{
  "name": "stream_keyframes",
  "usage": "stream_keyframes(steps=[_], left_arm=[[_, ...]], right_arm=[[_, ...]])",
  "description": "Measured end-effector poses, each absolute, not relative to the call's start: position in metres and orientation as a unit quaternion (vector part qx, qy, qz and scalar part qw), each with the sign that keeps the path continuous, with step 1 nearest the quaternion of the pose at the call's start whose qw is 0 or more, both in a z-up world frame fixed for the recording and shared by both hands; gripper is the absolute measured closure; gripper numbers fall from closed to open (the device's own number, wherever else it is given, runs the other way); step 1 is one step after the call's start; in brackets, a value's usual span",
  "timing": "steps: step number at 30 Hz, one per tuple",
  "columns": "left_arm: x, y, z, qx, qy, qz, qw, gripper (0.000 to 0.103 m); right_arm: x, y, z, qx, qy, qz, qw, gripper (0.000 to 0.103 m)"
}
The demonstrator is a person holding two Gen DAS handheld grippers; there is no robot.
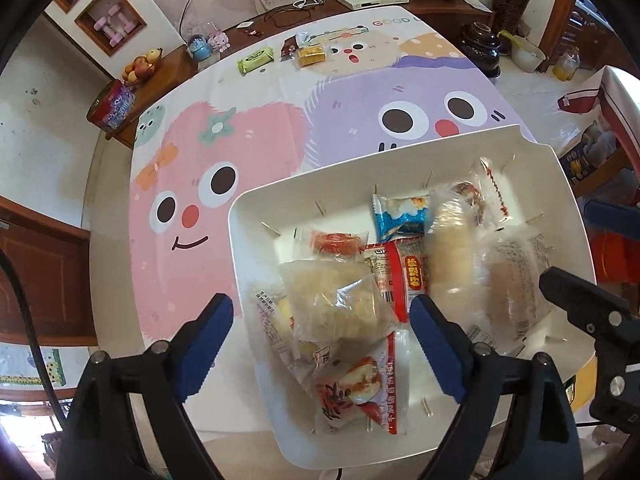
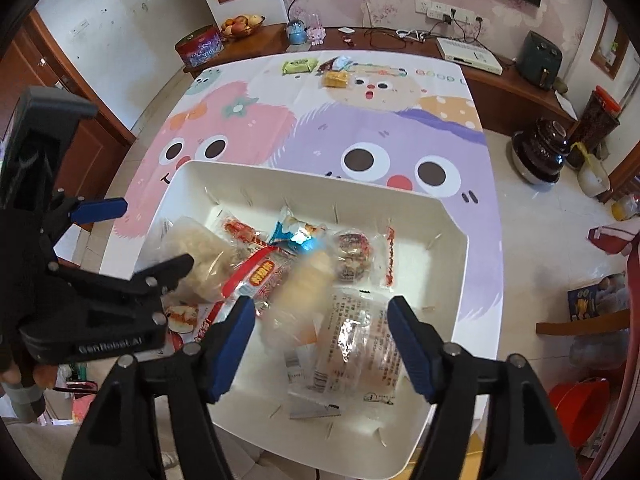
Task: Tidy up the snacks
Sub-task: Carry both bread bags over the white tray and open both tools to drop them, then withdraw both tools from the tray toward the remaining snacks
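Both blue-padded grippers, left gripper and right gripper, gape above crinkly wrapped snacks in a white bin.

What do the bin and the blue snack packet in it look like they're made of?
White bin: apparently rigid plastic, smooth and semi-matte; its walls are moulded in one piece with rounded corners. Blue packet: glossy printed film, plastic or foil-lined; it is crinkled and shows a bright glare spot.
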State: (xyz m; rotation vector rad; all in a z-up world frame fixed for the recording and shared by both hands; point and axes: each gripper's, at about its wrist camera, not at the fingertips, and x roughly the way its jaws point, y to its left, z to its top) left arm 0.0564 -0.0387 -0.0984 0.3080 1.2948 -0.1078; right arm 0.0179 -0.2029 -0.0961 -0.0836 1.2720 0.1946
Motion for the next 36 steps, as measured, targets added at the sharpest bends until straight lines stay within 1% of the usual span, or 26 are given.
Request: stream_keyframes(steps=[13,23,36], left_arm=[[0.055,-0.023,-0.098,0.114,0.606,-0.030,0.787,0.014],[0.059,-0.017,-0.094,0.103,0.601,-0.022,0.792,0.014],[0.089,0.003,-0.062,0.037,0.560,-0.027,0.827,0.014]], right_arm=[[0.018,-0.185,-0.077,-0.069,0.572,0.112,0.810,0.033],[0.021,-0.185,-0.071,-0.058,0.564,0.120,0.815,0.033],[0.042,-0.192,-0.064,-0.044,0.573,0.122,0.809,0.033]])
